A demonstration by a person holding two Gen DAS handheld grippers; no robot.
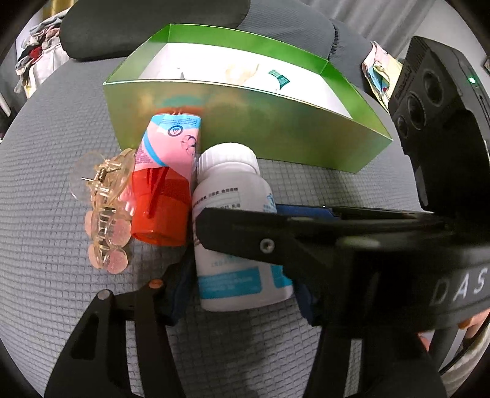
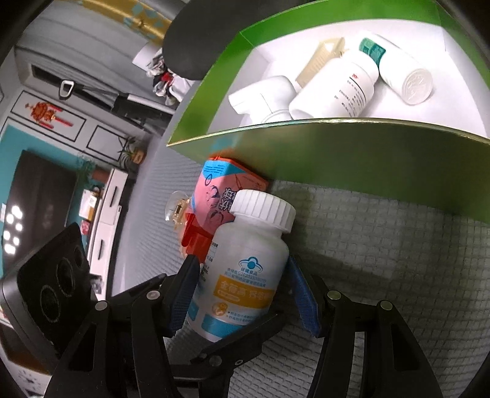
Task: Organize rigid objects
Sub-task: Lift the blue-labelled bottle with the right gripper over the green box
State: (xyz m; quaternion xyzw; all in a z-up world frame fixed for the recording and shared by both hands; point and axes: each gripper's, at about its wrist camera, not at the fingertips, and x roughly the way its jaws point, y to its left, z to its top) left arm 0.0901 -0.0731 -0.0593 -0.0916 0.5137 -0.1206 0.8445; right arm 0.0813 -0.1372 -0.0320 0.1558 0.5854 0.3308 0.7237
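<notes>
A white pill bottle lies on the grey cushion, cap toward the green box. My right gripper straddles it, its blue pads close to the bottle's sides; contact is unclear. It crosses the left wrist view. My left gripper also sits around the bottle's base, its right finger hidden. A pink-and-red container and a clear hair clip lie left of the bottle.
Inside the box lie two white bottles, a white spray bottle and a beige comb. A dark seat back rises behind the box. Room furniture shows far left in the right wrist view.
</notes>
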